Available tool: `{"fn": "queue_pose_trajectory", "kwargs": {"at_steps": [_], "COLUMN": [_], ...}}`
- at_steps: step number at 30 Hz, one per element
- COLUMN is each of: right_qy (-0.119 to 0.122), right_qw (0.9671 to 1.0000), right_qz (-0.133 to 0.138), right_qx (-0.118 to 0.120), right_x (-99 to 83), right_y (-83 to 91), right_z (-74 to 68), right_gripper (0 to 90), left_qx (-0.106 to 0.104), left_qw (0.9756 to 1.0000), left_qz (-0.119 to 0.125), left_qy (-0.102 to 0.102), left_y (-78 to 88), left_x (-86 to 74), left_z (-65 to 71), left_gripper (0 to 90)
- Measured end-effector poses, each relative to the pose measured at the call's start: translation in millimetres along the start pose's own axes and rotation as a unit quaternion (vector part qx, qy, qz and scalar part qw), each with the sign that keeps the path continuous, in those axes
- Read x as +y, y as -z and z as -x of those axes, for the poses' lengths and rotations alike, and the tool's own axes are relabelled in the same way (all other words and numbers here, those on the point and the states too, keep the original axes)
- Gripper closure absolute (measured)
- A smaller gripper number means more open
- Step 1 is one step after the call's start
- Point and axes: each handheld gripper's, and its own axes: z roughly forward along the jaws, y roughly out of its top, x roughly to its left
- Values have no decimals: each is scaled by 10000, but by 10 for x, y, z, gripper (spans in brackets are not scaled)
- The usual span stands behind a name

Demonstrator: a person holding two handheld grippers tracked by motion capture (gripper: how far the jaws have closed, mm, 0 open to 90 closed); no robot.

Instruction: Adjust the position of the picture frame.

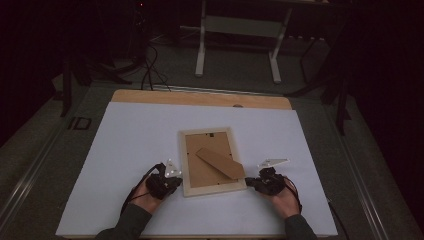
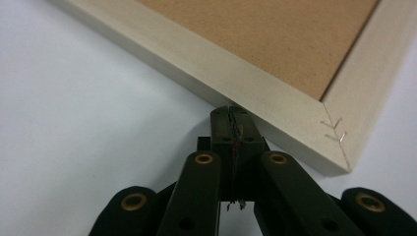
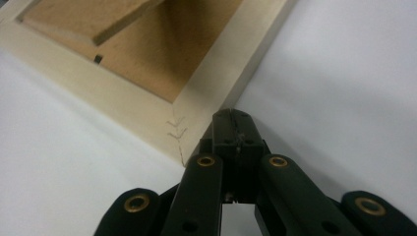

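A pale wooden picture frame [image 1: 210, 187] lies face down on the white sheet, its brown backing board [image 1: 205, 167] up and its stand flap [image 1: 220, 162] slanting across it. My left gripper [image 1: 176, 181] is shut and empty, its tips against the frame's outer left edge [image 2: 236, 83] near the near-left corner. On the other side my right gripper [image 1: 248, 181] is shut too, tips at the frame's near-right corner [image 3: 196, 118]. In the left gripper view the closed jaws [image 2: 231, 114] meet the wood; in the right gripper view the closed tips [image 3: 232, 118] touch the frame's side.
The white sheet [image 1: 125, 150] covers a wooden tabletop [image 1: 200, 97]. Beyond the table stand a metal table base [image 1: 237, 35] and cables [image 1: 150, 65] on the dark floor. Bare sheet lies to the left, right and behind the frame.
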Motion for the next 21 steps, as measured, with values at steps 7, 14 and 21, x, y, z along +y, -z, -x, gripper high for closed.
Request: {"fn": "queue_pose_trajectory", "kwargs": {"at_steps": [7,14,21], "right_qy": [62,65,148], "right_qw": [10000,10000,9998], "right_qz": [15,34,1], "right_qx": [29,51,109], "right_x": [4,11,19], "right_y": [-22,-38,-47], "right_z": [-42,-60,-88], "right_gripper": [900,900,900], "left_qx": [22,-271,-972], "left_qw": [9995,9982,9927], "left_qz": [158,479,710], "left_qy": [261,239,-57], "left_y": [8,145,238], "left_x": [-7,14,36], "left_z": [-90,-45,173], "left_gripper": [900,900,900]}}
